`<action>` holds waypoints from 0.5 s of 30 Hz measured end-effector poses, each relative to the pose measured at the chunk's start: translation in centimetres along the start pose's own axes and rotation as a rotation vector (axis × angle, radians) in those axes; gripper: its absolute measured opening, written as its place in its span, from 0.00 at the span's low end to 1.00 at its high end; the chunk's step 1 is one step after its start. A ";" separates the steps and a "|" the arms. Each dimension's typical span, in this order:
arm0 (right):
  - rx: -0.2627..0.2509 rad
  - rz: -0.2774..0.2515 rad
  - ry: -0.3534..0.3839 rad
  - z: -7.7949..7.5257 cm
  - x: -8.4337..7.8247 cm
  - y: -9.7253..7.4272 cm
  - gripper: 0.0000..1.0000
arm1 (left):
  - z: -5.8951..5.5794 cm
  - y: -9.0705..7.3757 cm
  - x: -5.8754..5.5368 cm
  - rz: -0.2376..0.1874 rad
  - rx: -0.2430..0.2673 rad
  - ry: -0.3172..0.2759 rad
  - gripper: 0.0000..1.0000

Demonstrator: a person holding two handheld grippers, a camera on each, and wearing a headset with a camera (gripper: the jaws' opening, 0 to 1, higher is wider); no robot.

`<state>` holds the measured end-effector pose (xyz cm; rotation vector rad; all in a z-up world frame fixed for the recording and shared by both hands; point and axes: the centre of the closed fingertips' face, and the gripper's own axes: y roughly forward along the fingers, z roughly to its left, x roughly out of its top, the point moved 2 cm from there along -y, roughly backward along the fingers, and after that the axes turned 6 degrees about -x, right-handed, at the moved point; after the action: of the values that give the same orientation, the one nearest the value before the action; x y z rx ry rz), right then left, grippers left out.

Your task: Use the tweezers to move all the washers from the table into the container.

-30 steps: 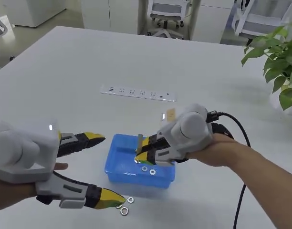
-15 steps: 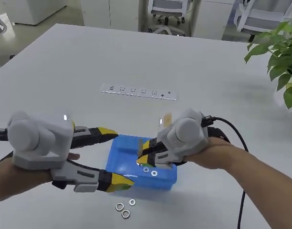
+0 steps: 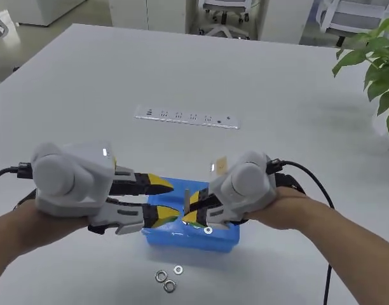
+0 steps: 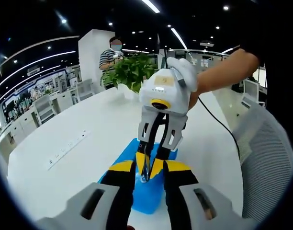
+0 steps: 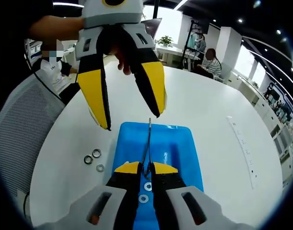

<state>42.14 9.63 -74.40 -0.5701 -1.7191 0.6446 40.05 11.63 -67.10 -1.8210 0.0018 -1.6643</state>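
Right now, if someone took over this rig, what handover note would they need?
Left gripper: open, empty, hovering at the edge of the blue container.
Right gripper: shut on the tweezers, held over the container.
Done: at least two washers lie in the container.
Left: three washers on the table beside the container, to be picked up with the tweezers.

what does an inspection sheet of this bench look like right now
surface: pale grey table
job's things: blue container holding two washers; three loose washers on the table beside it; tweezers over the container
clutter: white power strip
grippers: left gripper open, facing the right gripper, whose jaws are shut on the tweezers
cables: black cable off each gripper
surroundings: leafy plant, office chairs
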 end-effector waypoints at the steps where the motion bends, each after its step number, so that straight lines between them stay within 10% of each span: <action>1: 0.003 0.000 -0.001 0.1 -0.1 0.1 0.09 | 0.0 0.2 0.1 0.001 -0.002 0.007 0.24; 15: 0.042 -0.006 -0.020 0.4 -0.5 1.0 0.09 | 0.5 1.8 0.0 0.024 -0.077 0.050 0.07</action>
<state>41.93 9.97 -75.56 -0.5307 -1.7211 0.6822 41.29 10.45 -67.90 -1.8281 0.1097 -1.7139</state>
